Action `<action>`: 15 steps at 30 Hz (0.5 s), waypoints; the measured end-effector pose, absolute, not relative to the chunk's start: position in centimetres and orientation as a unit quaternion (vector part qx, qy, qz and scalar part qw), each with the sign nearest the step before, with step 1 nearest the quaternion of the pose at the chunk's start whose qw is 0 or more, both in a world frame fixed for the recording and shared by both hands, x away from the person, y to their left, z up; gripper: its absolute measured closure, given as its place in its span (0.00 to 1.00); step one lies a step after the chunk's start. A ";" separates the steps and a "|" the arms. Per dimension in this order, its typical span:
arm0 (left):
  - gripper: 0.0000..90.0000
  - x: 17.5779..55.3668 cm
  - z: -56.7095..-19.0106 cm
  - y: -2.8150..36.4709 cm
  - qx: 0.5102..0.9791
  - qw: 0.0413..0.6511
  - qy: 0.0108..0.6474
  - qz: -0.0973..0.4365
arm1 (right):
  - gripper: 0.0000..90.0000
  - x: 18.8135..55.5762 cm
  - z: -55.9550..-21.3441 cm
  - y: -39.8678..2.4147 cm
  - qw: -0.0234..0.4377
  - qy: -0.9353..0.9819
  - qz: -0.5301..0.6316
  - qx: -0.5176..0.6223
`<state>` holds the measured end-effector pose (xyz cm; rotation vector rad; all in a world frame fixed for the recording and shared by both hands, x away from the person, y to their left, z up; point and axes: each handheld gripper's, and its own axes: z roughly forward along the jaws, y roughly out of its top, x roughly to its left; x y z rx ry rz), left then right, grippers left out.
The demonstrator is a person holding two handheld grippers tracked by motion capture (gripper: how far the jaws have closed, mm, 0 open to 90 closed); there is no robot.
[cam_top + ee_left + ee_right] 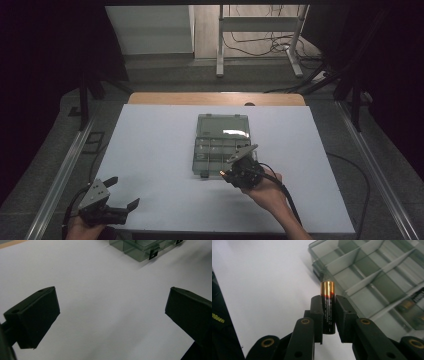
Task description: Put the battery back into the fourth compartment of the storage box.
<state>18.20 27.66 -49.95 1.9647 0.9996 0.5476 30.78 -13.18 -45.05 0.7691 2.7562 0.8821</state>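
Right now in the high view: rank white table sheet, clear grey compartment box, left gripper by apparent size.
1. White table sheet, far the largest.
2. Clear grey compartment box with its lid open.
3. Left gripper, jaws apart at the near edge; it sits nearer the camera, so 2 versus 3 is less certain.

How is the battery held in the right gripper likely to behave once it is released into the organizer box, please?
The battery is a smooth cylinder, so it would probably roll if laid flat. The box has dividers that should stop it. Its glossy casing may slip in the right gripper, whose jaws clamp only its lower half.
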 end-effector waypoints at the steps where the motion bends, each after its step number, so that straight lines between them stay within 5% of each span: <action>1: 0.00 18.2 -50.0 27.7 0.784 0.422 0.399 0.219 | 0.85 30.9 -45.0 -13.3 0.075 0.917 0.296 0.257; 15: 0.00 18.3 -50.0 27.8 0.781 0.422 0.405 0.218 | 0.85 33.0 -44.2 -15.6 0.100 0.901 0.295 0.301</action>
